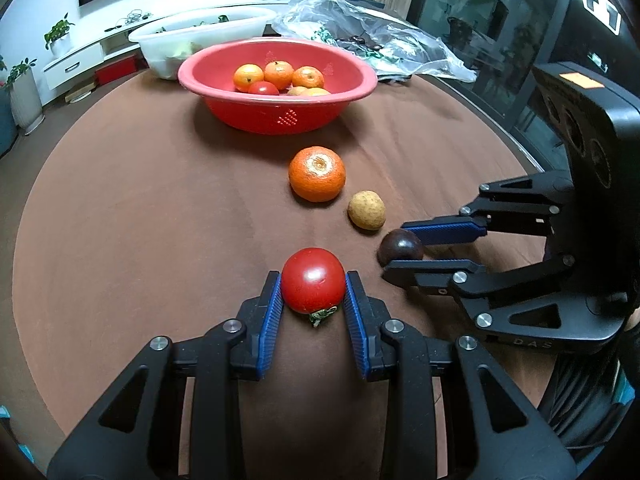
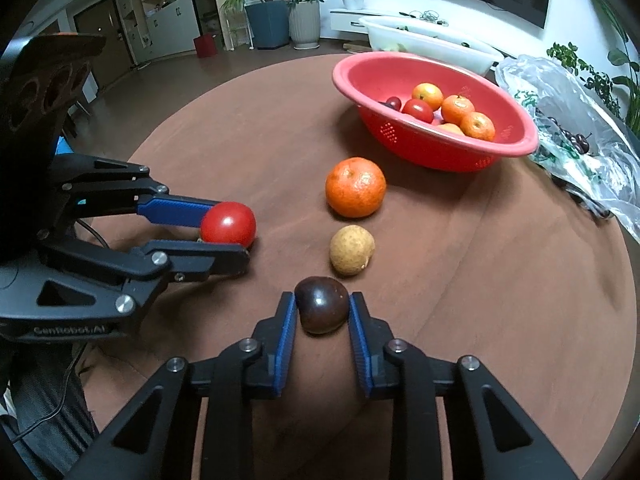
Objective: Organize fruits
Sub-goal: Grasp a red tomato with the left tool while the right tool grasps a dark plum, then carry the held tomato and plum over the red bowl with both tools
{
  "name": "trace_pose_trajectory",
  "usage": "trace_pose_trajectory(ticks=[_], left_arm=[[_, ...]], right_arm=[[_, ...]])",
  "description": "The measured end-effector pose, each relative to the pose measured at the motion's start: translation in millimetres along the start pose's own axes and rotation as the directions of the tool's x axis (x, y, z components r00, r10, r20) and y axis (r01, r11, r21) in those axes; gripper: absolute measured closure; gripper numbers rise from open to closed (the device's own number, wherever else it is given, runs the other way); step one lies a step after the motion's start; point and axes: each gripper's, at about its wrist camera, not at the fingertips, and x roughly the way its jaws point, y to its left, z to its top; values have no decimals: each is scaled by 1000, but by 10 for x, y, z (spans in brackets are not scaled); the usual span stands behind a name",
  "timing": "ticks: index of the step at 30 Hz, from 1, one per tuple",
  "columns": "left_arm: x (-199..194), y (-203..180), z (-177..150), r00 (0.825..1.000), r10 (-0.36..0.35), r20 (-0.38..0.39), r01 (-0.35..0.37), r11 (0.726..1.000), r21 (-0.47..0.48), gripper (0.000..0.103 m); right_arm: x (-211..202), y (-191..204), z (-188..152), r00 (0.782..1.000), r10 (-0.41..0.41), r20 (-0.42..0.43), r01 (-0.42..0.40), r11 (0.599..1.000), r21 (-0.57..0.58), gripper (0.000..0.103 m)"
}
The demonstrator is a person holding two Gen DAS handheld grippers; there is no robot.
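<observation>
my left gripper (image 1: 313,284) clamps a round red tomato (image 1: 313,280) (stem toward me); my right gripper (image 2: 322,308) clamps a small dark purple plum (image 2: 322,305) on the brown tablecloth (image 1: 140,220).

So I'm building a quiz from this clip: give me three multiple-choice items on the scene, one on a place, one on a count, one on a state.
1. Where does the tan fruit lie?
A. In the red basin
B. Between the big orange and the dark fruit
C. On the plastic bag

2. How many fruits sit loose on the table, outside the red basin and both grippers?
A. Two
B. Four
C. None

3. What is the left gripper doing?
A. Open over the basin
B. Shut on the tomato
C. Shut on the orange

Answers:
1 B, it lies in line between the orange and the dark fruit.
2 A, only the orange and tan fruit.
3 B, both pads press the tomato.
</observation>
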Motion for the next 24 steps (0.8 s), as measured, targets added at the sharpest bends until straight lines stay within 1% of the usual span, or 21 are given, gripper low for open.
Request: trace_pose_trajectory(ticks=[7,12,17,22,24], left_arm=[[-56,39,16,1000,-6,20,6,1000,-22,74],[-144,113,102,999,-2,47,4,999,-39,74],[-252,231,343,996,16,87,-11,999,-48,74],[-334,388,742,990,41,136,-35,998,-51,74],[-338,448,947,987,56,152,-48,998,-50,74]], right_arm=[[-97,-92,-18,999,19,26,-21,999,43,74],[-246,-251,13,998,21,62,-26,996,83,74],[-391,-544,140,995,-17,98,4,991,131,74],[-546,-853,380,987,-65,146,39,984,171,74],[-597,-977,539,981,-91,170,58,981,187,74]])
